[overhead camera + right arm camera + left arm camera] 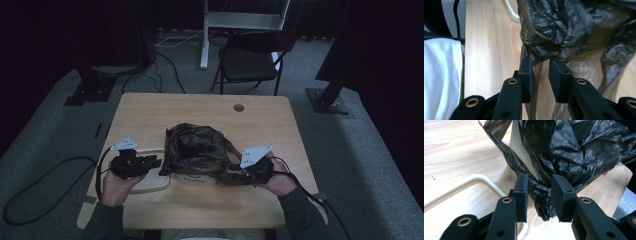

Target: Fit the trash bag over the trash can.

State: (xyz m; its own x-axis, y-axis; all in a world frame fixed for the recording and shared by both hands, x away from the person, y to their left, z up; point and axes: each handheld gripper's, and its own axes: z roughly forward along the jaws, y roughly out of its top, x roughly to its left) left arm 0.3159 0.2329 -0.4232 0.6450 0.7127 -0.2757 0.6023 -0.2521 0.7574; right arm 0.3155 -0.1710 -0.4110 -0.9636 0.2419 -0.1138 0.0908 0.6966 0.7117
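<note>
Bag-lining work is sitting at a release point: the black bag [197,150] is lying crumpled over a white bin [520,150] near the middle of the worktop [150,107], a little toward its near edge, with a white tray [150,182] just beside it toward the left edge. The left hand-held gripper [150,162] is standing with its jaws apart around a twisted strand of the bag, as the left gripper view [539,192] is showing; the film is running between the pads, touching or nearly touching the left one, but nothing is squeezing it. The right hand-held gripper [240,176] is at the bag's right side, its jaws likewise parted in the right gripper view [540,75], with thin translucent film hanging in the gap and not being pinched. To do this step well, I would judge that each side should be letting the plastic fall fully free before the hands are drawing back, since film clinging to a pad could be dragging the bag off the bin's rim. Drawing straight back along the jaws, rather than sideways, should be keeping the loose folds from snagging; whether the bag's mouth is already seated round the rim is hard to tell under the crumpled folds.
</note>
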